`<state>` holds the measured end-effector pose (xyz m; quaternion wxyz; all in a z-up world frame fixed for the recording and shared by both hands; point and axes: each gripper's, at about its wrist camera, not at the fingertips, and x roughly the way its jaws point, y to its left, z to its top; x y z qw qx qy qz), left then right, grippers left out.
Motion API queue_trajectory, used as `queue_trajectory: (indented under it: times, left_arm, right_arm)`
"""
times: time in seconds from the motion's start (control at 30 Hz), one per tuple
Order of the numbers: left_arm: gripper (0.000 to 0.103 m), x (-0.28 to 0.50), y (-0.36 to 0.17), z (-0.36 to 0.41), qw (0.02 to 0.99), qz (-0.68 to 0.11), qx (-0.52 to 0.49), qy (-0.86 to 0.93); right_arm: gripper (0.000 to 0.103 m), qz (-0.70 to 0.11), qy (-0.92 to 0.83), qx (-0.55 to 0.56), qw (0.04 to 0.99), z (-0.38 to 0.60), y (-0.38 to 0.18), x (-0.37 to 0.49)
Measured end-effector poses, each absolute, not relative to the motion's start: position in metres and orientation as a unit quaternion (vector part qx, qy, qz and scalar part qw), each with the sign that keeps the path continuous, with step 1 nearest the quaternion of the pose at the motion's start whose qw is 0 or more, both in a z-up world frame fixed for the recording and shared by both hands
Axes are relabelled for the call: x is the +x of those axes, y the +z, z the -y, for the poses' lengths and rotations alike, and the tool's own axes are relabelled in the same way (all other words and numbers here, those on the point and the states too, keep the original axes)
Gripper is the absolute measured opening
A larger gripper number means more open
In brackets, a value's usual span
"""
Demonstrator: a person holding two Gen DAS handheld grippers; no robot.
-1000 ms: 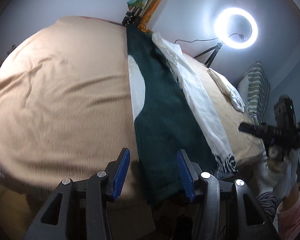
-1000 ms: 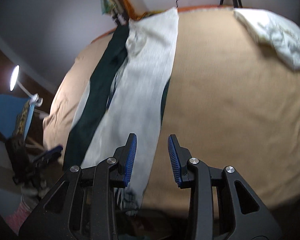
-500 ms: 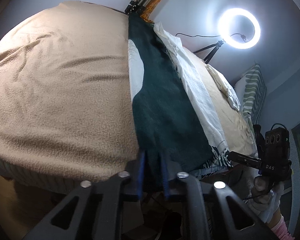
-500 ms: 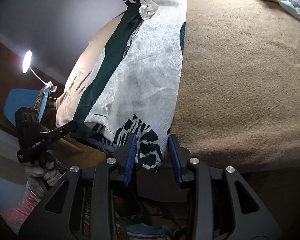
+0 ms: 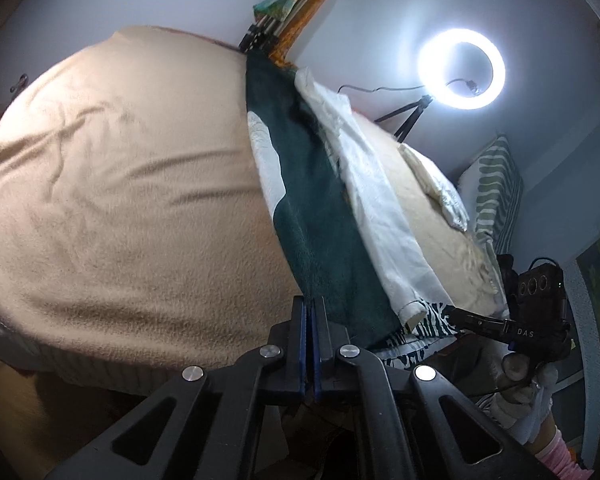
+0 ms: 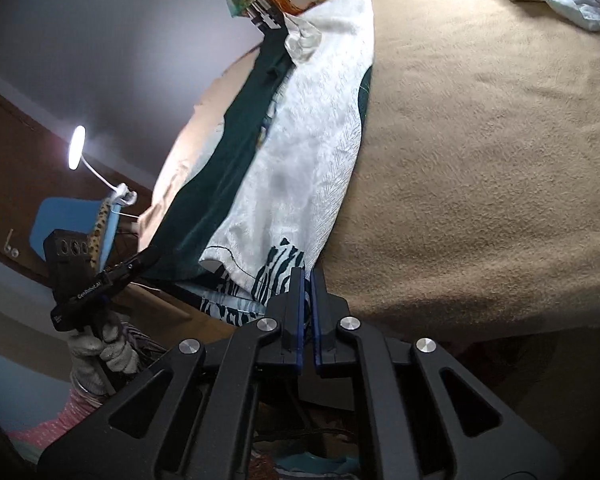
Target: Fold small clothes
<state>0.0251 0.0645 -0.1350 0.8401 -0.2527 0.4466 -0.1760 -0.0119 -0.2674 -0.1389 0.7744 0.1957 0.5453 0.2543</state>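
The garment [image 5: 320, 216] lies lengthwise on the bed [image 5: 120, 200], its near hem hanging at the bed's edge. The left claw [image 5: 309, 312] is pressed together on the dark green hem corner; the right claw [image 6: 305, 280] pinches the striped white corner. Risks, as I judge them: each grip looks shallow, at the very edge, so a quick lift could pull the cloth free. The folded-in white panel [image 6: 300, 152] lies loose on top and may slide off. Uneven lifting would skew the fold.
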Motion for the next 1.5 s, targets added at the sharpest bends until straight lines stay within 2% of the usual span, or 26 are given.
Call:
queue_trajectory:
  times: [0.2, 0.6, 1.03, 1.27, 1.5]
  left_arm:
    - [0.000, 0.026, -0.157, -0.064, 0.824, -0.465, -0.273, -0.176]
    - [0.000, 0.050, -0.123, -0.070, 0.834, -0.430, -0.285, -0.192]
    - [0.000, 0.111, -0.089, -0.073, 0.858, -0.392, -0.275, -0.188]
    - [0.000, 0.164, -0.102, -0.075, 0.853, -0.403, -0.286, -0.169]
    - [0.000, 0.197, -0.127, -0.084, 0.847, -0.417, -0.300, -0.140]
  right_arm:
    - [0.002, -0.558, 0.246, 0.213, 0.764, 0.270, -0.155, -0.008]
    - [0.002, -0.528, 0.268, 0.253, 0.765, 0.278, -0.131, 0.018]
    - [0.002, -0.498, 0.251, 0.267, 0.786, 0.279, -0.107, 0.078]
    - [0.002, -0.492, 0.234, 0.276, 0.792, 0.276, -0.108, 0.127]
    - [0.002, -0.505, 0.215, 0.291, 0.784, 0.273, -0.133, 0.166]
